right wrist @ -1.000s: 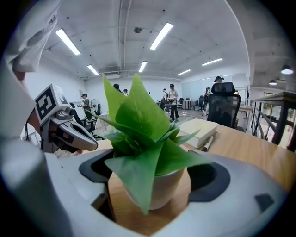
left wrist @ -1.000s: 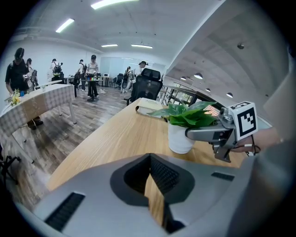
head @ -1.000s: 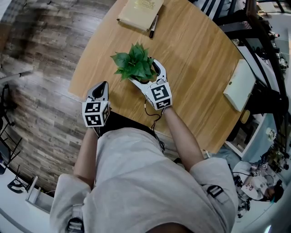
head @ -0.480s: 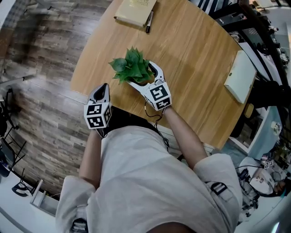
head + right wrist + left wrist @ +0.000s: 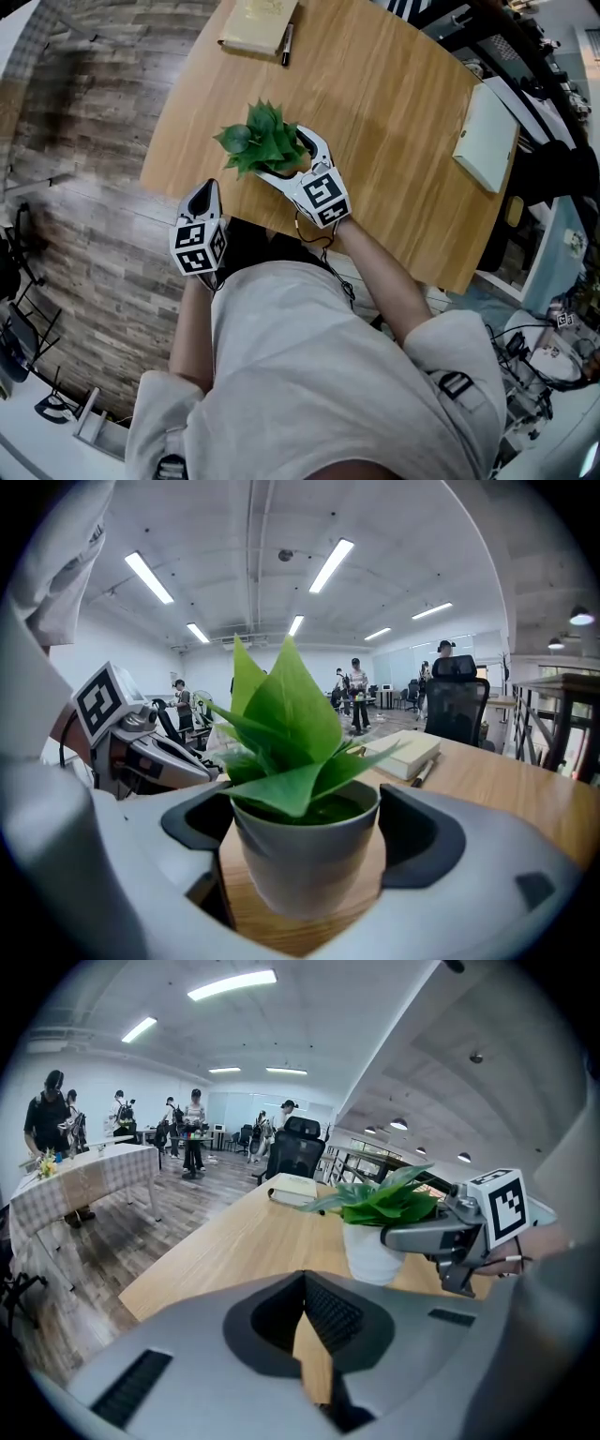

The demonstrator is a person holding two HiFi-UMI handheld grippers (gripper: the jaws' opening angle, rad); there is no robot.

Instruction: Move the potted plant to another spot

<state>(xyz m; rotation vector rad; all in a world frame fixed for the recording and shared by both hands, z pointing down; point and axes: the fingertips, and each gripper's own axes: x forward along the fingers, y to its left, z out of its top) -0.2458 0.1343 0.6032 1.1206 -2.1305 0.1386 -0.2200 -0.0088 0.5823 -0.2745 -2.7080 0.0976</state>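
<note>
Jaws of the right gripper [image 5: 292, 156] clasp the potted plant [image 5: 261, 141] on the wooden table [image 5: 394, 122]; the left gripper [image 5: 207, 187], clenched empty, hangs near the table's edge.

My right gripper [image 5: 284, 159], white plastic with a black-and-white marker cube, reaches forward at the end of my bare right forearm [image 5: 375, 272]. Its fingers clamp both sides of the white pot of the green-leaved plant [image 5: 262, 141]. My left gripper [image 5: 203, 194] hangs near my waist, fingers pressed together on nothing.
</note>
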